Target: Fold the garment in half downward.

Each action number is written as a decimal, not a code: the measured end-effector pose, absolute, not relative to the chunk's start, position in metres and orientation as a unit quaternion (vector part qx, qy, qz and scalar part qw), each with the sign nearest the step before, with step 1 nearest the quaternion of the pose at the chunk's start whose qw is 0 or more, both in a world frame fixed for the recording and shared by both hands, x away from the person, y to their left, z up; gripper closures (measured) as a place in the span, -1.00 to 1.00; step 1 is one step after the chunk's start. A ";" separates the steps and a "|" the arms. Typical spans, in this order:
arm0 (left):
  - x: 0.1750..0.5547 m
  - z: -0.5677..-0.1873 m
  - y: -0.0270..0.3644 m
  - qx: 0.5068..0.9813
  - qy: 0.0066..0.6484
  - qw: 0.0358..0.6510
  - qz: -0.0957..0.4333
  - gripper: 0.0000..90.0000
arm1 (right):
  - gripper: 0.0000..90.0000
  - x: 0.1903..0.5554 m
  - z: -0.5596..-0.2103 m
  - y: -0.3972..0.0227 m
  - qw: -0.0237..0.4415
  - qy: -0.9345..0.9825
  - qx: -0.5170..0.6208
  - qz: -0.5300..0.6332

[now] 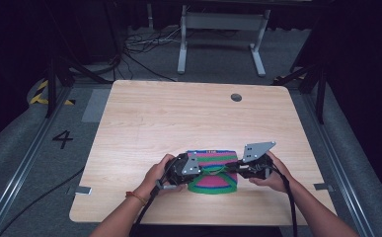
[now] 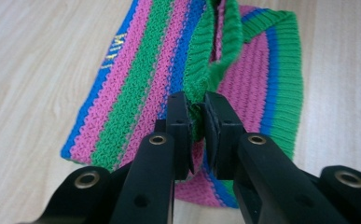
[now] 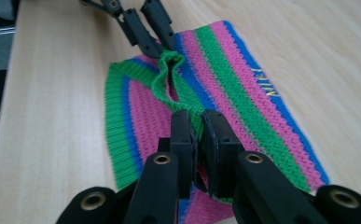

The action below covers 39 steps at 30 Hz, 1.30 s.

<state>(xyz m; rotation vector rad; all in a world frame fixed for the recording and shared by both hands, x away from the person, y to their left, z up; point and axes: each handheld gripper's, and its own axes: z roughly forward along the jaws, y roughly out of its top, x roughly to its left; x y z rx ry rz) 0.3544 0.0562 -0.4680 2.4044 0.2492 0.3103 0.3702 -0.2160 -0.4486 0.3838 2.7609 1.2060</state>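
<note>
In the high view a pale wooden table fills the middle of the frame, with a small round grey cap toward its upper right. Around it lies grey floor; a "4" is marked at the left, cables trail at the top, and the white legs of a second table stand at the top centre. A striped knit piece in pink, green and blue lies near the table's lower edge, at lower centre. The left gripper meets it from the left and the right gripper from the right, each held in a hand.

In the left gripper view the jaws rise from the bottom, drawn narrow and pinching the knit's green ribbed edge at centre frame; the rest of the knit lies flat on the wood behind. Yellow stitched lettering sits at upper left, too blurred to read.

In the right gripper view the jaws likewise clamp the green edge at centre. The left gripper grips the same edge at the top. Yellow lettering at right is unreadable.
</note>
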 end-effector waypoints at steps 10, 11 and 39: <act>0.337 -0.473 0.059 0.933 0.082 0.330 0.115 0.78 | 0.85 0.358 -0.457 -0.218 0.038 0.917 0.110 0.382; 0.335 -0.473 0.060 0.935 0.080 0.325 0.115 0.77 | 0.84 0.357 -0.457 -0.218 0.037 0.917 0.106 0.382; 0.339 -0.495 0.081 0.923 0.129 0.352 0.080 0.60 | 0.76 0.340 -0.492 -0.231 0.054 0.915 0.133 0.377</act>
